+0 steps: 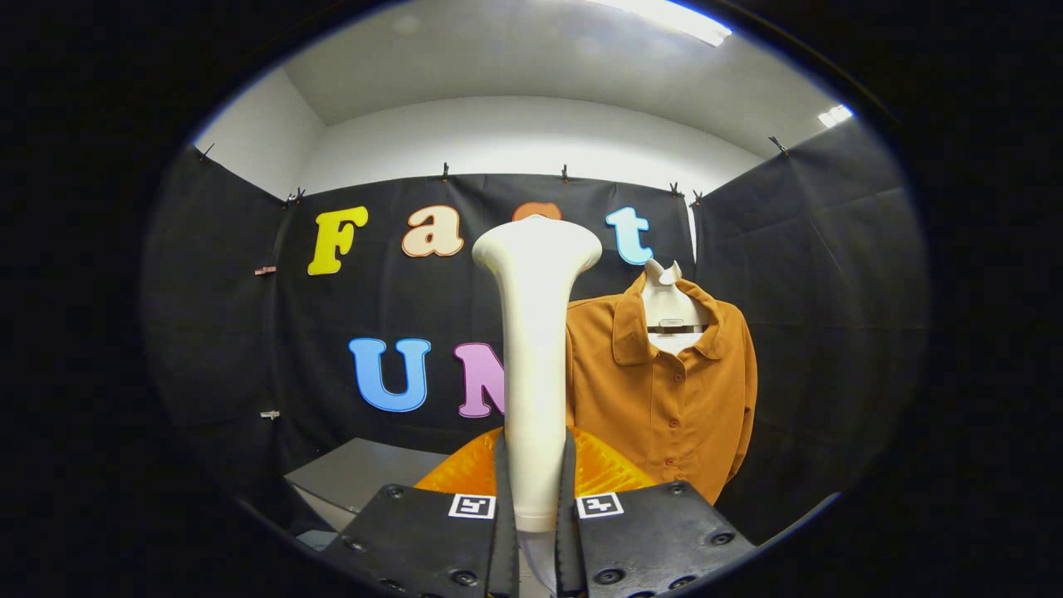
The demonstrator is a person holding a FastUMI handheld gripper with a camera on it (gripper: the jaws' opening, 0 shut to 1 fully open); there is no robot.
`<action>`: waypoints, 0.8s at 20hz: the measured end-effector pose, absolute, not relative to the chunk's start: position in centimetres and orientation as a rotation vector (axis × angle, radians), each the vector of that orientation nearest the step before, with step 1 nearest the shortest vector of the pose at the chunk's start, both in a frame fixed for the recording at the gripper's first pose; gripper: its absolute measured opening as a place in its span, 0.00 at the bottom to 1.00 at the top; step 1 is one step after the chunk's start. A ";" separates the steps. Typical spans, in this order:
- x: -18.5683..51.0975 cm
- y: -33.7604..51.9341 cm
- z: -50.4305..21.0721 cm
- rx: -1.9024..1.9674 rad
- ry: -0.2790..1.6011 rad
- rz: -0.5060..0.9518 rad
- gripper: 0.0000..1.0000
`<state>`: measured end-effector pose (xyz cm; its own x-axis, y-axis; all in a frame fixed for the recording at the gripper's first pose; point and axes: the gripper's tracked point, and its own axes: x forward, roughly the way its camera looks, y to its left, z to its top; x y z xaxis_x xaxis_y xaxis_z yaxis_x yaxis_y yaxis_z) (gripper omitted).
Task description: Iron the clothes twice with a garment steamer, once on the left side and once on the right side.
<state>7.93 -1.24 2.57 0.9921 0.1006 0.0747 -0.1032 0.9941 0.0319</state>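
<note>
the gripper (536, 498) is closed narrow on the handle of the garment steamer (536, 332), both fingers pressing its sides. the steamer stands upright between them, its flared head at the top. the orange shirt (664, 390) hangs on a mannequin just right of and beyond the steamer, buttoned, well apart from it.

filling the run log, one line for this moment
gripper: shut on steamer | steamer: upright | shirt: hanging beyond, right | contact: none
</note>
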 end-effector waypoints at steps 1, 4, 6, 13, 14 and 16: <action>7.8 -1.3 2.6 0.038 -0.075 0.102 0.21; 7.9 -1.5 2.8 0.036 -0.080 0.097 0.21; 8.0 -1.5 2.8 0.033 -0.081 0.094 0.21; 8.1 -1.4 2.9 0.031 -0.089 0.093 0.21; 8.2 -1.4 2.8 0.029 -0.090 0.092 0.20; 8.3 -1.3 2.7 0.022 -0.089 0.092 0.20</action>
